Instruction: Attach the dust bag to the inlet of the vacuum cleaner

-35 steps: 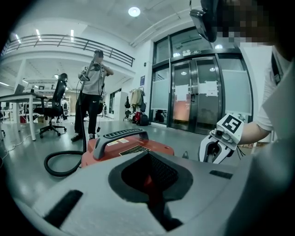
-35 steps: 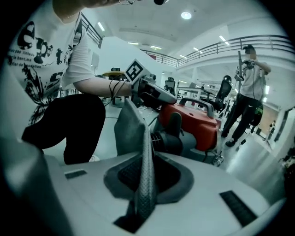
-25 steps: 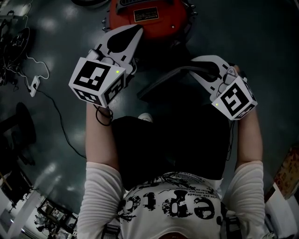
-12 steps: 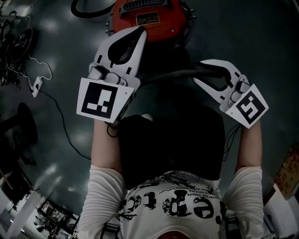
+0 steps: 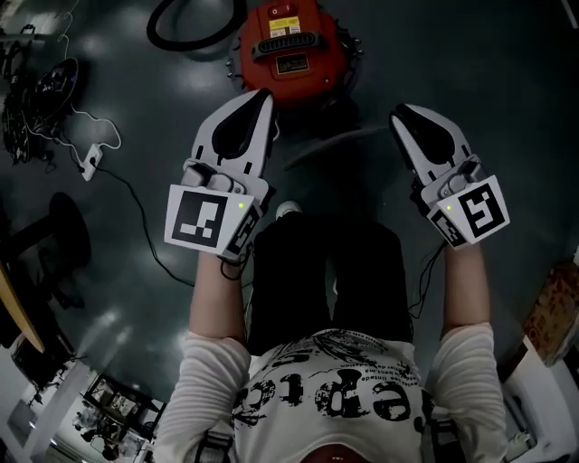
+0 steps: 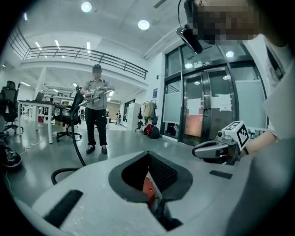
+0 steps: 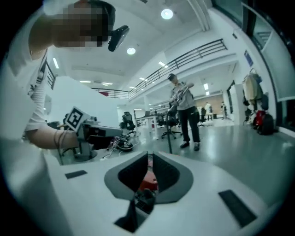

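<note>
The red vacuum cleaner (image 5: 294,50) stands on the dark floor at the top of the head view, well below both grippers. I cannot make out a dust bag in any view. My left gripper (image 5: 264,93) is held up in front of the person, jaws shut and empty; in the left gripper view (image 6: 148,153) only the vacuum's red (image 6: 147,189) shows through the window behind its tips. My right gripper (image 5: 401,110) is raised beside it. In the right gripper view (image 7: 150,156) its jaws are closing, with a slim gap left and nothing between them.
A black hose (image 5: 185,27) loops on the floor left of the vacuum. A white power strip (image 5: 90,161) with its cable lies at the left. Another person (image 6: 96,106) stands farther off in the hall near office chairs (image 6: 69,122). Glass doors (image 6: 207,106) are at the right.
Both grippers have lifted well away from the vacuum, which now looks smaller and farther. The right gripper has rolled. The dark bar near its jaws earlier is no longer at them.
</note>
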{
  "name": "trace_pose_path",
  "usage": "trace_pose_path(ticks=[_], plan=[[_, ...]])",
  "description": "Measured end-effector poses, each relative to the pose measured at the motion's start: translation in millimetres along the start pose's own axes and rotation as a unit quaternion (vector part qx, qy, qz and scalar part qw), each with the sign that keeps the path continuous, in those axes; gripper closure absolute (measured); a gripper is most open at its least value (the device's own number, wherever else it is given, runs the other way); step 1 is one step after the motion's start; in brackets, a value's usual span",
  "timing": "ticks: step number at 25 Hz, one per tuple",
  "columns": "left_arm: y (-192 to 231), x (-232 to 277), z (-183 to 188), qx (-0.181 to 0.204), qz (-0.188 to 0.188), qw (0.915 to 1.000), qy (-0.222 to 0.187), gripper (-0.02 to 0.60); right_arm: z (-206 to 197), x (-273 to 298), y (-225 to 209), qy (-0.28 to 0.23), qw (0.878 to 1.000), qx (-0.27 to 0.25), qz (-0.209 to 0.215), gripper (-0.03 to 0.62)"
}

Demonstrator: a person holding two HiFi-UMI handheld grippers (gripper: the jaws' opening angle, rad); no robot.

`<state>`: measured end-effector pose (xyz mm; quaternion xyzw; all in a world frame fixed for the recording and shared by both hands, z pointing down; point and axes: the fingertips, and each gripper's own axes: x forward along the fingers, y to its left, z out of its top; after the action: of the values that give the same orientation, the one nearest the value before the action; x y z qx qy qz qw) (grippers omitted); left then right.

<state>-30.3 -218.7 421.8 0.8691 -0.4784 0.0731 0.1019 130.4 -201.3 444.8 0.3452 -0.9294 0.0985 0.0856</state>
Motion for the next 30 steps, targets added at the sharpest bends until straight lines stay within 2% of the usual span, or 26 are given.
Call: trace_pose_path(ticks=[1,5,11,17,20,23,26,30], plan=[[-1,-10,17,-0.009,0.014,0.9999,0.001,0.578,19,-8,-2,-0.004,1.0,-0.002,-0.024,0.57],[-24,-52,102,-0.031,0.035,0.9986,-0.022,0.578,103,-46,8,-0.014,0.997,-0.002,-0.077,0.589],[-72,-128,232,-0.059,0.06,0.996,-0.029,0.578,236,-122,44,-0.017,0.993,-0.003,-0.121,0.591],[-130,-197,331,-0.017,0.065,0.9967,-0.045,0.578,338,-197,83,-0.055,0.986,0.02,-0.156,0.591],[-152,-226,359,-0.016,0.072,0.9951,-0.066,0.578,365,-225,102,-0.073,0.984,0.026,-0.162,0.591],[-169,-249,366,-0.053,0.075,0.9921,-0.085,0.578,371,-241,126,-0.068,0.987,0.021,-0.146,0.591],[-182,-268,361,-0.085,0.081,0.9883,-0.098,0.578,375,-251,151,-0.064,0.989,-0.008,-0.137,0.591],[-194,-280,350,-0.056,0.086,0.9905,-0.091,0.578,370,-259,166,-0.068,0.989,-0.02,-0.133,0.591]])
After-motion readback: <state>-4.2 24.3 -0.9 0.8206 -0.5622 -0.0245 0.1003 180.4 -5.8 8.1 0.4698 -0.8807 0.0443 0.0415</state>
